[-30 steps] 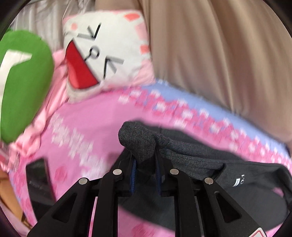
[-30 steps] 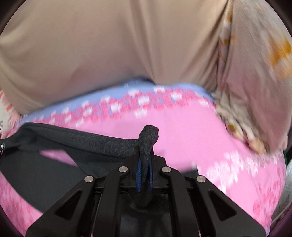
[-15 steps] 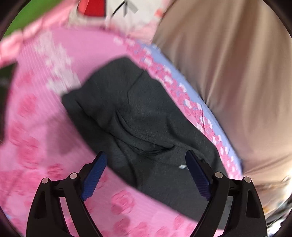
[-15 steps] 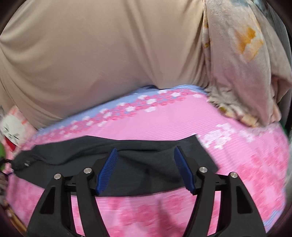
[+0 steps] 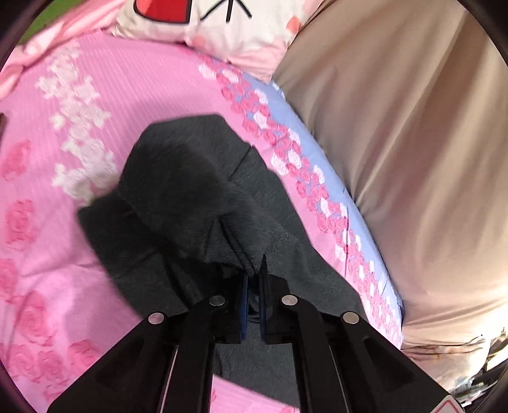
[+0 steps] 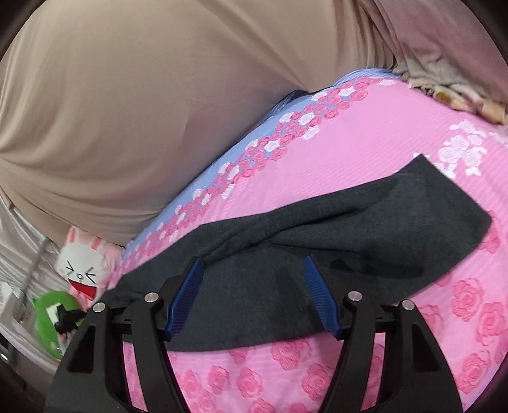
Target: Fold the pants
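Note:
The dark grey pants (image 5: 177, 197) lie folded on a pink rose-patterned bedspread (image 5: 47, 190). My left gripper (image 5: 252, 286) is shut on a raised fold of the pants near their middle, lifting the cloth into a ridge. In the right wrist view the pants (image 6: 317, 254) stretch from lower left to a free end at the right. My right gripper (image 6: 254, 295) is open, its blue pads (image 6: 185, 295) hovering just above the near part of the pants, holding nothing.
A large beige cushion (image 5: 412, 143) runs along the bed's far side, also in the right wrist view (image 6: 127, 111). A white cartoon-face pillow (image 5: 222, 22) lies at the head. A rabbit plush (image 6: 82, 267), a green object (image 6: 47, 321) and a floral blanket (image 6: 444, 79) sit at the edges.
Both grippers let go of the pants half a second ago. Since then my left gripper has closed on a fold of the pants; my right gripper stays open and has shifted over them.

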A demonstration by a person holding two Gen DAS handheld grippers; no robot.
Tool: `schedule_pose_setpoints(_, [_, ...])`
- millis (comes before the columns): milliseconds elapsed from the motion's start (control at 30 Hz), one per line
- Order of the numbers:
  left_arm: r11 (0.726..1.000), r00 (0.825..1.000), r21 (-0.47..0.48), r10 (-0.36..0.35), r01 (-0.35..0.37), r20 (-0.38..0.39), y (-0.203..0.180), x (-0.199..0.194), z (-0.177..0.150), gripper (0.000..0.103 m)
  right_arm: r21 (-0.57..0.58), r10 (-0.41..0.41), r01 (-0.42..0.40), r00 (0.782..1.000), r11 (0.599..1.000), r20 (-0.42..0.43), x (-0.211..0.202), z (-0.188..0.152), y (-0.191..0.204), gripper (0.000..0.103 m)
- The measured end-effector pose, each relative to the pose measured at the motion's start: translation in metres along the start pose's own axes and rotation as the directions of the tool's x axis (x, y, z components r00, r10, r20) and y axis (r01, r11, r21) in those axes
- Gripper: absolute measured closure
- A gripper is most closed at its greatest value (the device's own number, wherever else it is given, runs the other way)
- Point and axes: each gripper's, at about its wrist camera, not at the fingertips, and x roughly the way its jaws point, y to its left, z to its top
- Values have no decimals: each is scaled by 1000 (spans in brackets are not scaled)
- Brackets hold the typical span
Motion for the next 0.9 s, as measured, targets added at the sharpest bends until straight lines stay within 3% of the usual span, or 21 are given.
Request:
schedule_pose_setpoints(133, [1000, 1000, -18, -24, 24, -19, 8, -17, 2, 100, -4, 26, -27, 996, 1000, -80, 33, 7, 11, 39])
schedule_pose_setpoints(300, [1000, 999, -9, 12, -13, -34, 14, -18, 2, 100, 84, -16, 30, 986, 996, -163, 87, 14, -2, 39])
schedule_pose_setpoints(333, [1000, 999, -8, 22, -22, -35, 14, -17, 2, 100, 88, -32, 47, 986, 995, -161, 95, 16, -4, 52])
schedule_pose_setpoints(367, [999, 999, -5, 31, -32, -37, 13, -15, 3, 100, 82, -57, 70, 986, 994, -156, 101, 21, -4, 77])
schedule_pose_setpoints(400, [999, 998, 9, 46, -46, -32, 10, -15, 4, 100, 82, -62, 75, 987, 994, -146, 101, 25, -4, 93])
schedule_pose_setpoints(433, [998, 998, 21, 54, -53, -27, 7, -16, 5, 100, 89, -39, 51, 991, 995, -125, 96, 28, -4, 100])
schedule_pose_setpoints(567, [992, 998, 106, 68, -67, -9, -9, -35, 4, 100, -68, -19, 19, 1000, 997, 2, 32, 33, 29, 101])
schedule_pose_setpoints(667, [977, 989, 155, 146, -144, -4, -4, -42, -8, 99, -145, -64, 60, 998, 988, -27, 8, 10, 26, 98])
schedule_pose_setpoints(733, [961, 974, 178, 222, -211, -44, 6, -27, -17, 98, -179, -158, 143, 984, 973, -77, 10, -12, 9, 87])
schedule_pose_setpoints(767, [947, 960, 193, 272, -255, -63, 14, -16, -24, 97, -174, -198, 181, 976, 968, -90, 10, -20, 0, 68])
schedule_pose_setpoints(800, [944, 955, 190, 288, -271, -70, 19, -12, -28, 96, -146, -232, 216, 967, 965, -103, 9, -27, -12, 61])
schedule_pose_setpoints(900, [948, 957, 163, 286, -274, -53, 23, -18, -40, 94, -40, -176, 173, 981, 984, -87, -12, -34, -30, 58])
